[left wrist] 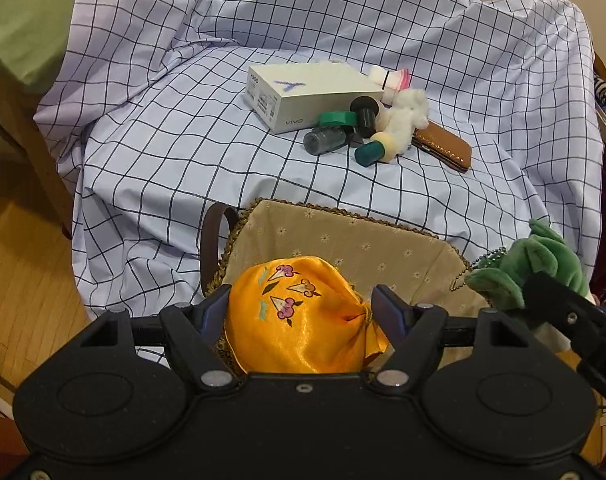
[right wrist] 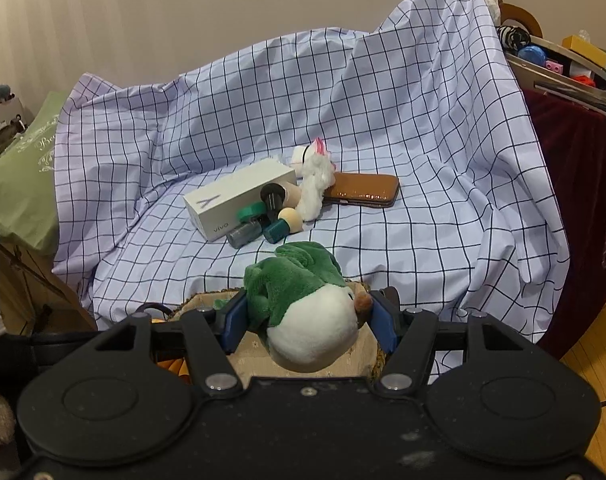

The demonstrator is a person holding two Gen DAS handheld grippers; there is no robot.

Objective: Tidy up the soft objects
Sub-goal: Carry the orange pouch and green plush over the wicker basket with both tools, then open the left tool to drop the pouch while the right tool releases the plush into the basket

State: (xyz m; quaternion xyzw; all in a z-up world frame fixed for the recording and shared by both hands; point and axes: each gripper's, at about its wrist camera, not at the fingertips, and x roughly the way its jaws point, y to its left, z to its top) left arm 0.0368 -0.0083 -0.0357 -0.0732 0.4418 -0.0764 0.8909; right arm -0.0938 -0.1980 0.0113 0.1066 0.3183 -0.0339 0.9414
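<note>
Pouch [left wrist: 303, 312] – one, left claw [left wrist: 301, 308] clamps | plush [right wrist: 307, 312] – one, right claw [right wrist: 303, 316] clamps

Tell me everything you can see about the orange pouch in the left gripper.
The orange pouch is shiny, satin-like fabric, embroidered with pink flowers on cone-shaped stems and small dark leaves. It looks stuffed and rounded, gathered into a tied neck on its right side. The left gripper has its blue-padded fingers pressed on both sides, holding it over the fabric-lined woven basket. Whether its underside touches the basket lining is hidden.
</note>
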